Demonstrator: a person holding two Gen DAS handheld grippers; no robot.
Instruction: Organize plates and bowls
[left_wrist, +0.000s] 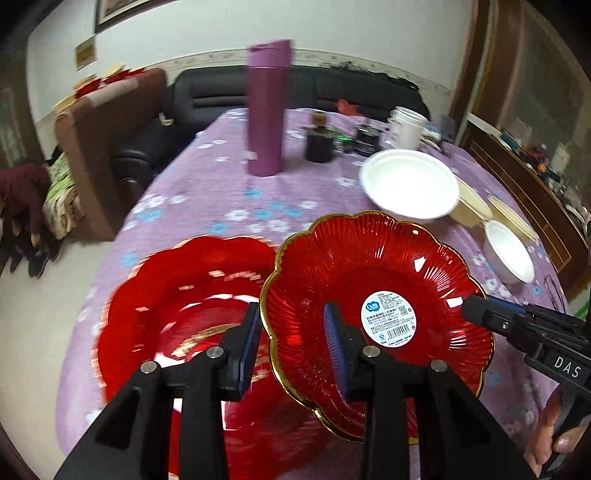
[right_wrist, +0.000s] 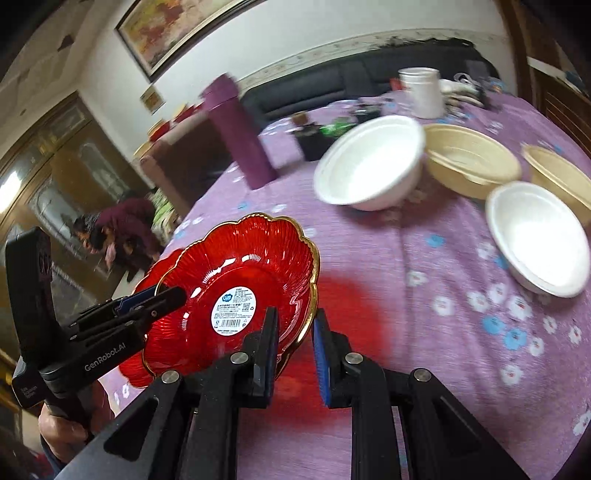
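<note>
Left wrist view: left tongs (left_wrist: 293, 343) set narrow, one pad either side of the gold rim of the labelled red plate (left_wrist: 376, 317), gripping its near-left edge. The plate is tilted, raised above the purple floral worktop (left_wrist: 207, 206). A second red plate (left_wrist: 177, 314) lies lower, to the left, blurred. The right tongs (left_wrist: 476, 314) come in from the right and meet the plate's opposite rim. White bowl (left_wrist: 410, 182) and small white bowl (left_wrist: 508, 251) sit beyond, with tan bowls behind them; purple flask (left_wrist: 267, 107) stands further back. Right wrist view: right tongs (right_wrist: 295, 345) narrow, clamped on the near rim of the same red plate (right_wrist: 236, 291), label facing up; left tongs (right_wrist: 170, 297) hold the far-left rim. Second red plate (right_wrist: 155, 273) peeks out beneath. Judgement: plate is carried by two thin edge grips only. Risks: glossy ribbed rim could slip from a pad if the hands drift apart or twist unevenly; a drop would strike the plate below; a wide swing could clip the nearest white bowl (right_wrist: 369, 168).
</note>
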